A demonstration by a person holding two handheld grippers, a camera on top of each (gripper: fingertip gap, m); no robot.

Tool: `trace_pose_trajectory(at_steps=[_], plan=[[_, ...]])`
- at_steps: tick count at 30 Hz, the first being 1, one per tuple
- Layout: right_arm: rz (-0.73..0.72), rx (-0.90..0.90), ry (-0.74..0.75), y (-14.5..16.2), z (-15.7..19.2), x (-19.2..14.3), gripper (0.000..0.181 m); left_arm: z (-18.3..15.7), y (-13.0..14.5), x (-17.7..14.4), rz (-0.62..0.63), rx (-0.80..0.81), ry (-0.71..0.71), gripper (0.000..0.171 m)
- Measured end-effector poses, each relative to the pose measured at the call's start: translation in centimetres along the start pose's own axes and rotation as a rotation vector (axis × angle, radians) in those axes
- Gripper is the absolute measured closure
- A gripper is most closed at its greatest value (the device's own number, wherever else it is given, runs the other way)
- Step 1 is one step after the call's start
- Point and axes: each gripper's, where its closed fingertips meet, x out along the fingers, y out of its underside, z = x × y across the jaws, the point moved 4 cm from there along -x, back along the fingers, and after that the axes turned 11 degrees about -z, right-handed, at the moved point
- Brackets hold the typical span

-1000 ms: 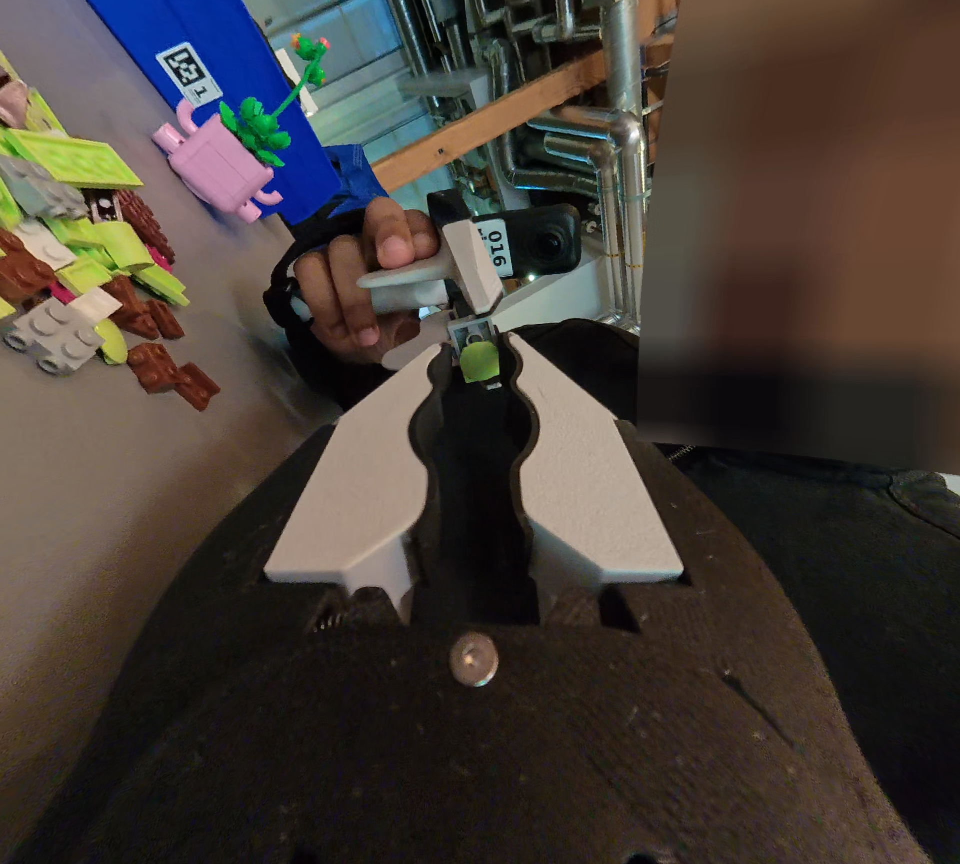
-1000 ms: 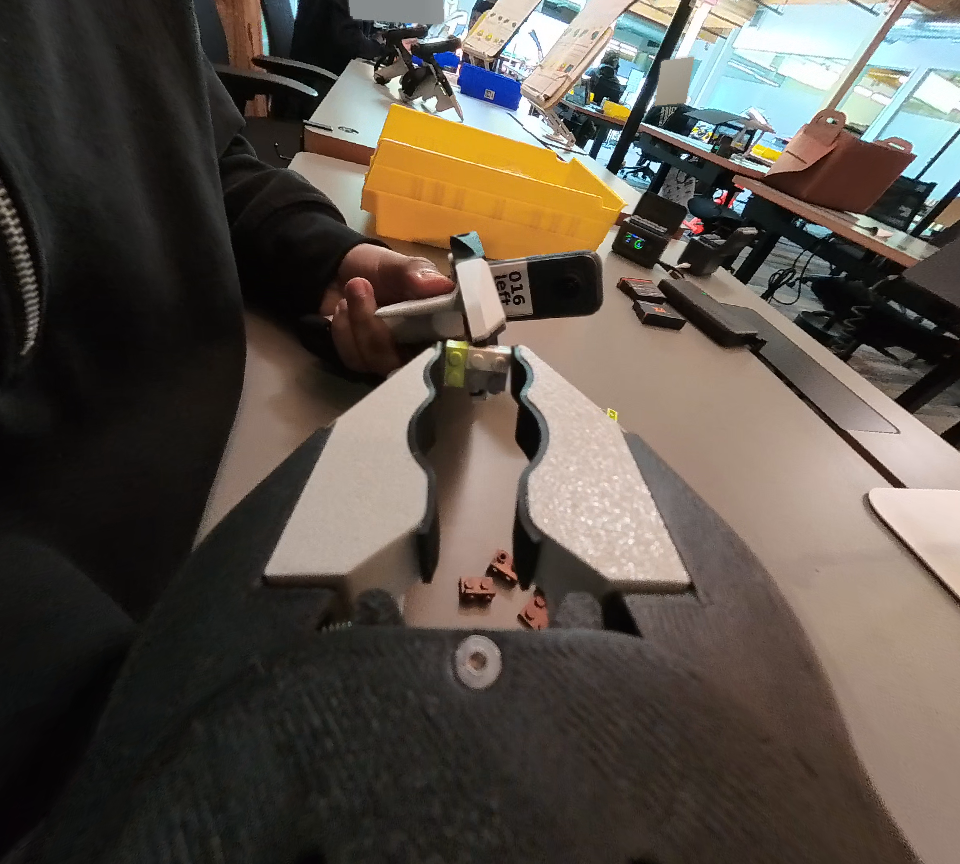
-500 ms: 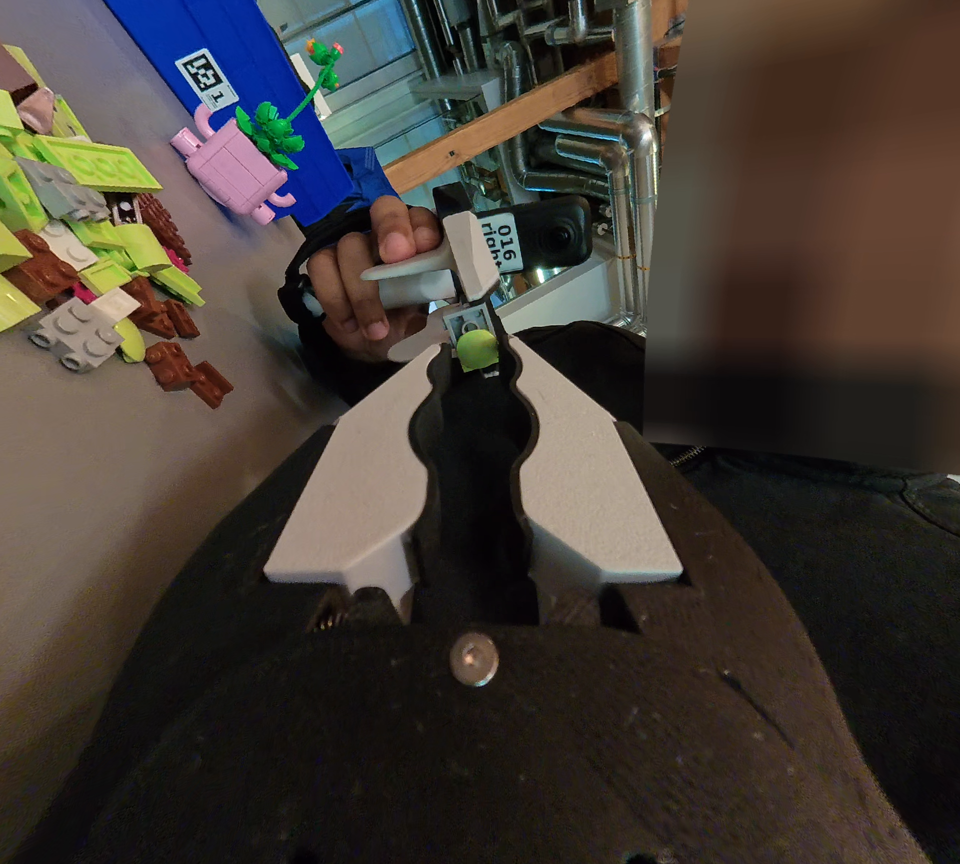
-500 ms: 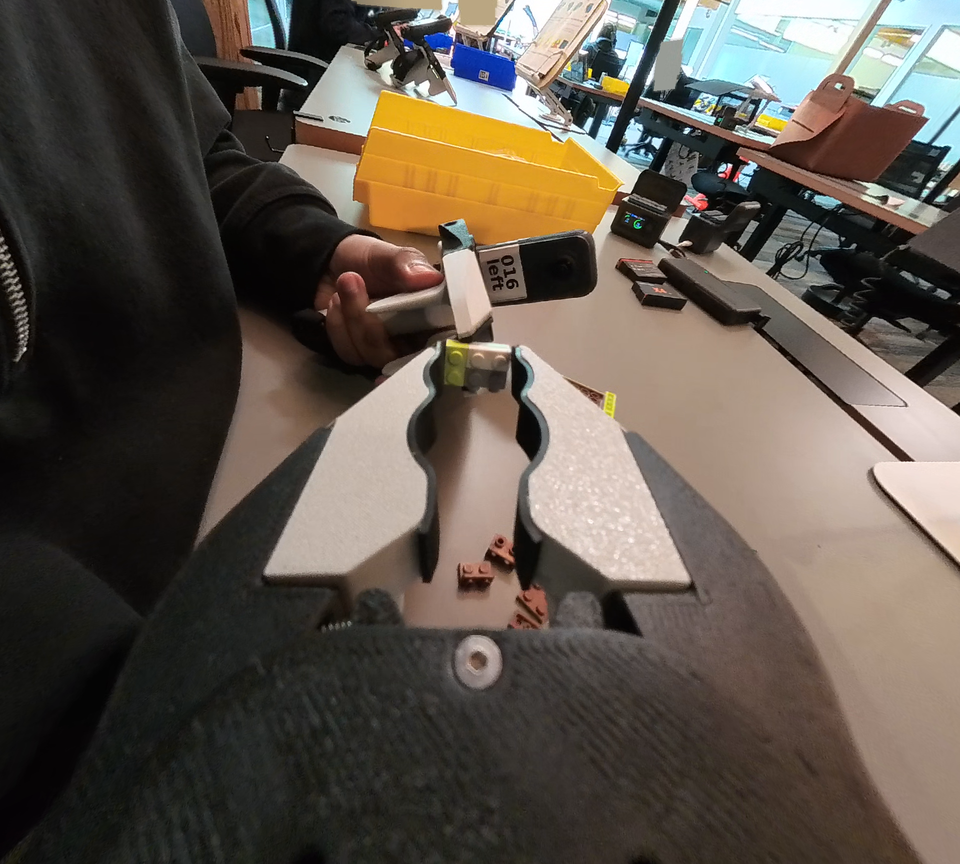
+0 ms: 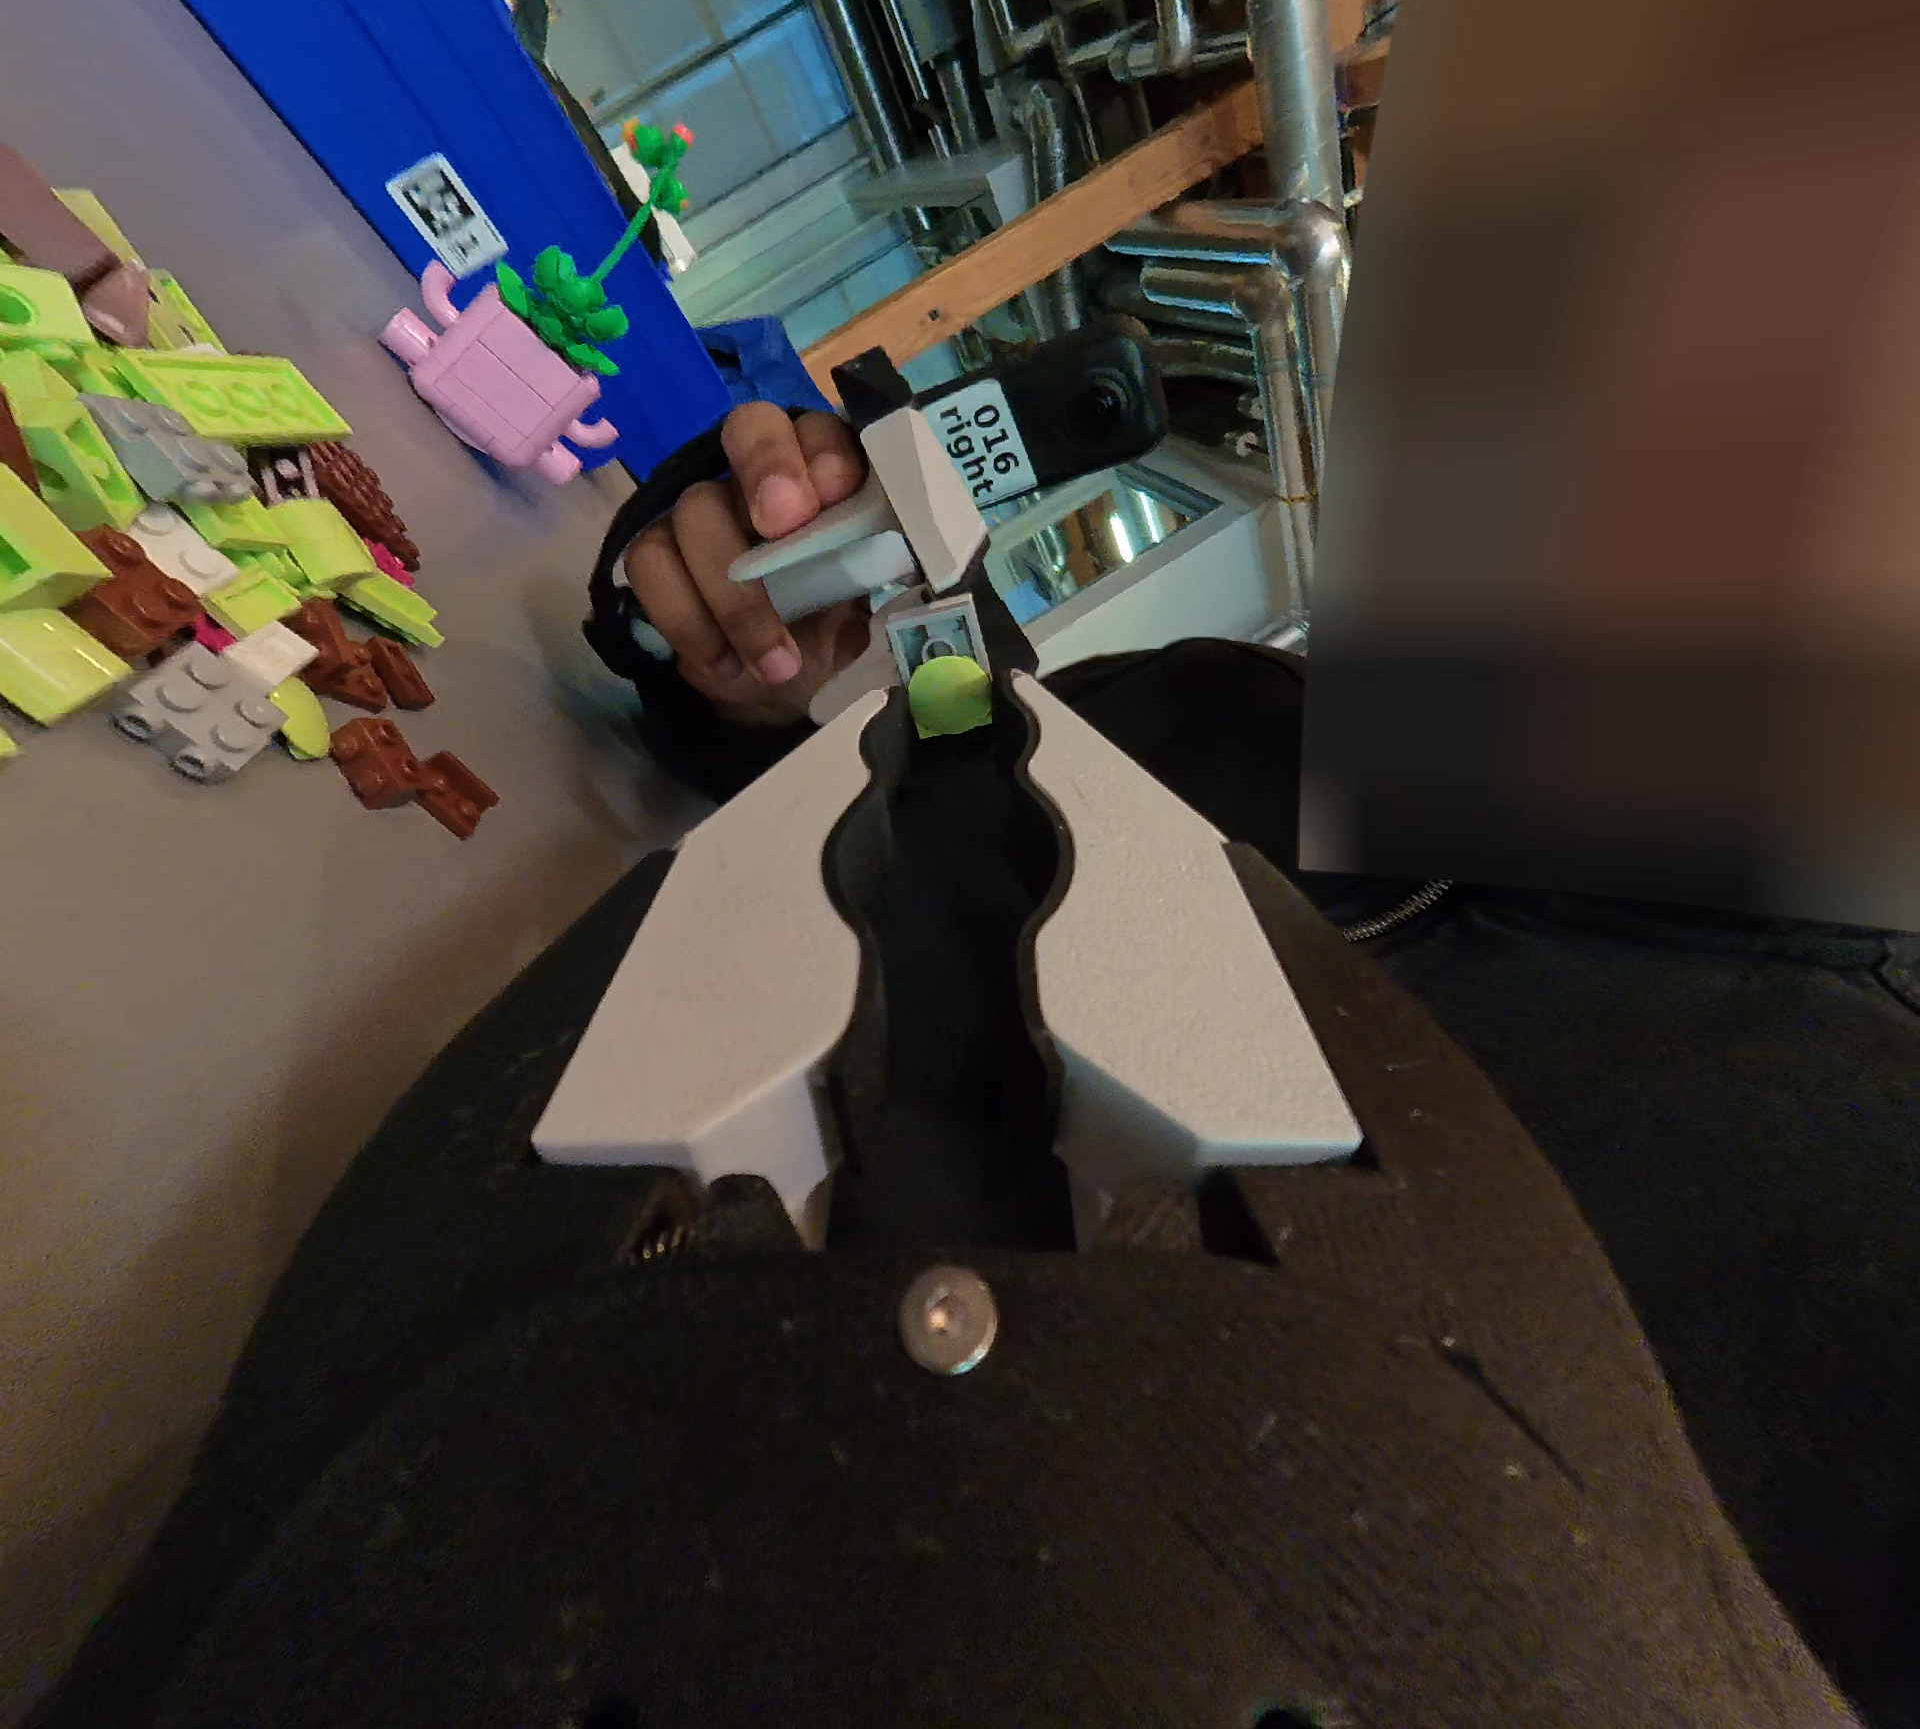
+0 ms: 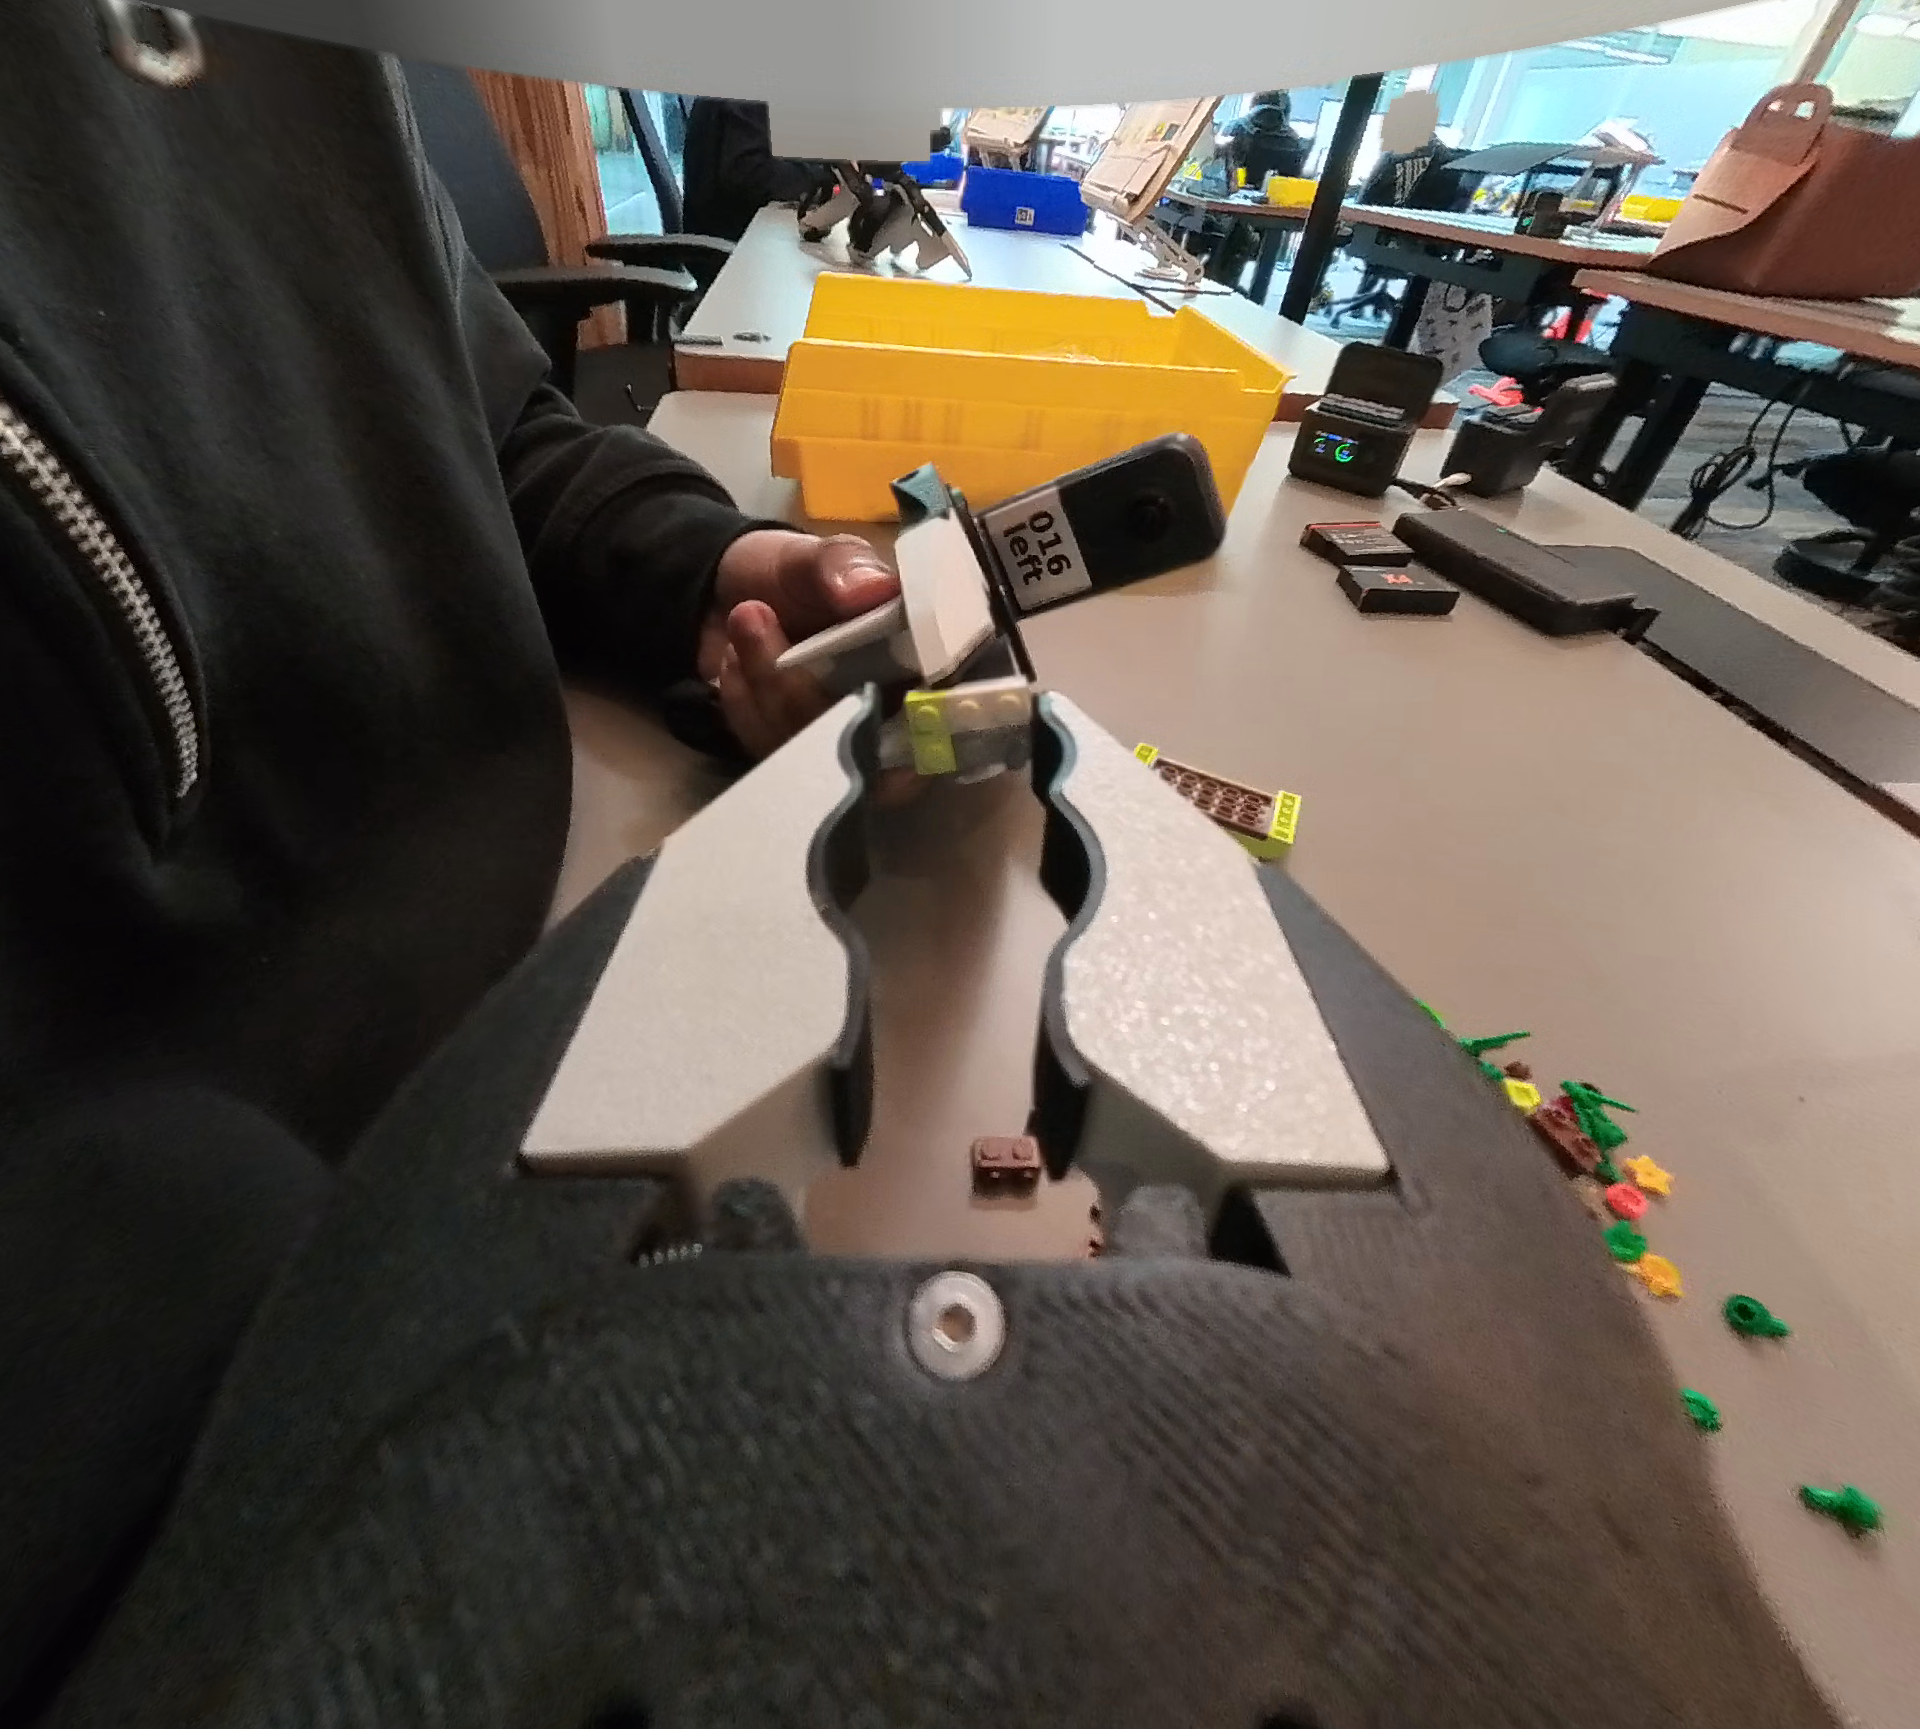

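In the left wrist view my left gripper is shut on a small lime round piece that sits against a small grey plate. The right gripper's white fingers and a hand hold that plate from the far side. In the right wrist view my right gripper is shut on the same small grey and lime brick assembly, above the table. The left gripper, with its black camera, meets it from the far side. The contact between the pieces is partly hidden.
A pile of lime, brown and grey bricks lies at the left, beside a pink pot model with a green plant and a blue bin. A yellow bin, a brown and lime plate, small green pieces and black devices are on the table. Only a small space, under 4 cm, lies between the two pairs of fingers.
Both grippers keep their hold, tip to tip. The right view has swung, bringing the brown and lime plate and the small green pieces into view. The left view has shifted slightly.
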Motion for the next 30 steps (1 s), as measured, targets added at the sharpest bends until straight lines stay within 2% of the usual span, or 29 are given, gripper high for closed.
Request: trace_pose_trajectory(at_steps=[2,6,10,14,18,25,27,30], plan=[[-0.016,0.074,0.022,-0.1,-0.7,-0.2,0.150,-0.1,-0.7,-0.2,-0.041,0.101,-0.032,0.159],[-0.051,0.303,0.064,0.5,-2.3,-0.5,0.153,-0.4,-1.8,-0.7,-0.069,0.457,-0.179,0.160],[-0.146,0.470,0.030,0.2,-2.5,-0.5,0.158,-0.9,-1.8,-0.6,-0.030,0.858,-0.335,0.159],[-0.147,0.511,0.000,0.4,-2.1,-0.1,0.161,-1.3,-1.0,-0.1,0.042,1.168,-0.419,0.159],[-0.143,0.458,0.002,0.2,-1.8,0.0,0.168,-1.5,-0.5,0.2,0.067,1.246,-0.424,0.159],[-0.120,0.356,0.000,-0.1,-1.3,0.1,0.174,-1.3,-0.2,0.3,0.084,1.206,-0.412,0.159],[-0.114,0.345,0.005,0.0,-1.3,0.1,0.173,-1.4,-0.2,0.3,0.078,1.226,-0.410,0.159],[-0.138,0.423,-0.009,-0.1,-1.6,0.0,0.163,-1.5,-0.5,0.2,0.064,1.282,-0.427,0.160]])
